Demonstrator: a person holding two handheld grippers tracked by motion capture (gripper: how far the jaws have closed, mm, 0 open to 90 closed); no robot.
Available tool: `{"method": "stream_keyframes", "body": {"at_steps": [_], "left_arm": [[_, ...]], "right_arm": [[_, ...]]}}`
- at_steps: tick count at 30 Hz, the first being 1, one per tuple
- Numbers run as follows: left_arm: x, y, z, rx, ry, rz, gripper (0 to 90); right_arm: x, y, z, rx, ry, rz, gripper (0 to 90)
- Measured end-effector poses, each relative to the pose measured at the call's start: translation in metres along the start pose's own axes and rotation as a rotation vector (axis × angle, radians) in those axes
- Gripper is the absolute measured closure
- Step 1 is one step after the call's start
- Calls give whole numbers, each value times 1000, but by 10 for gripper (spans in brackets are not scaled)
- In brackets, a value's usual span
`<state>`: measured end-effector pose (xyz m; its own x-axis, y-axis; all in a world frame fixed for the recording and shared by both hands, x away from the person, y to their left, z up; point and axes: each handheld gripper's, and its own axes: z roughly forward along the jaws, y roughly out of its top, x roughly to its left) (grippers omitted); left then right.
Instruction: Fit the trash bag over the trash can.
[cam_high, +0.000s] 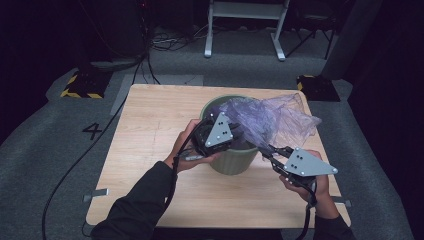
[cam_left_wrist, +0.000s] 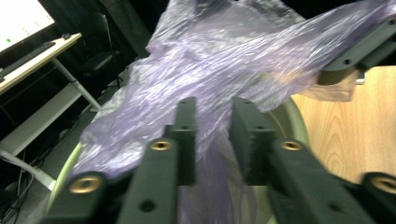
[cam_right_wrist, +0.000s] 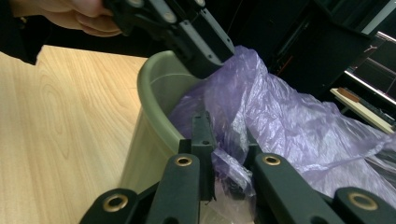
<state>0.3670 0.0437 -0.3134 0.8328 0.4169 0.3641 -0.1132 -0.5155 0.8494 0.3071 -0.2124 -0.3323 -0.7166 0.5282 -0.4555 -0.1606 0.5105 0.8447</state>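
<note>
The right gripper (cam_right_wrist: 227, 154) pinches a bunched fold of the purple plastic bag (cam_right_wrist: 299, 121) between its jaws, just above the near rim of the green bin (cam_right_wrist: 152, 93). The left gripper (cam_left_wrist: 212, 140) has its jaws drawn close together with bag film running between them (whether the pads truly press the film cannot be told, the frame being blurred there). Seen from the high view, the left gripper (cam_high: 220, 131) sits over the bin (cam_high: 235, 162) at its near-left rim, the right gripper (cam_high: 270, 152) just off the bin's right side, and the bag (cam_high: 272, 117) spreads from the bin's mouth up and away toward the far right of the wooden table (cam_high: 150, 130). The bag's bulk thus lies beyond and between both grippers, its long axis slanting from the bin toward the far-right corner; the left gripper is nearer the mouth. Judgement: the work in hand is fitting the bag into the bin, and the loose far portion remains outside. The right gripper view shows film already inside the bin wall, which the high view hides behind the left hand.
</note>
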Motion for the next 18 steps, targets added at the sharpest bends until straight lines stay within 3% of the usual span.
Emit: {"method": "stream_keyframes", "body": {"at_steps": [3, 5, 8, 12, 18], "left_arm": [[2, -4, -4, -18, 2, -5, 894], [3, -6, -7, -19, -3, 2, 898], [3, -11, -12, -16, 6, 7, 898], [8, -20, -19, -28, -1, -31, 898], [13, -34, -30, -34, 4, -67, 898]], "right_arm": [[1, -2, 0, -5, 1, 11, 817], [3, -3, -1, -11, 2, 22, 791], [4, -4, -3, -21, 7, 43, 634], [3, -6, -9, -55, 16, 84, 509], [-1, -9, -24, -87, -46, 125, 397]]}}
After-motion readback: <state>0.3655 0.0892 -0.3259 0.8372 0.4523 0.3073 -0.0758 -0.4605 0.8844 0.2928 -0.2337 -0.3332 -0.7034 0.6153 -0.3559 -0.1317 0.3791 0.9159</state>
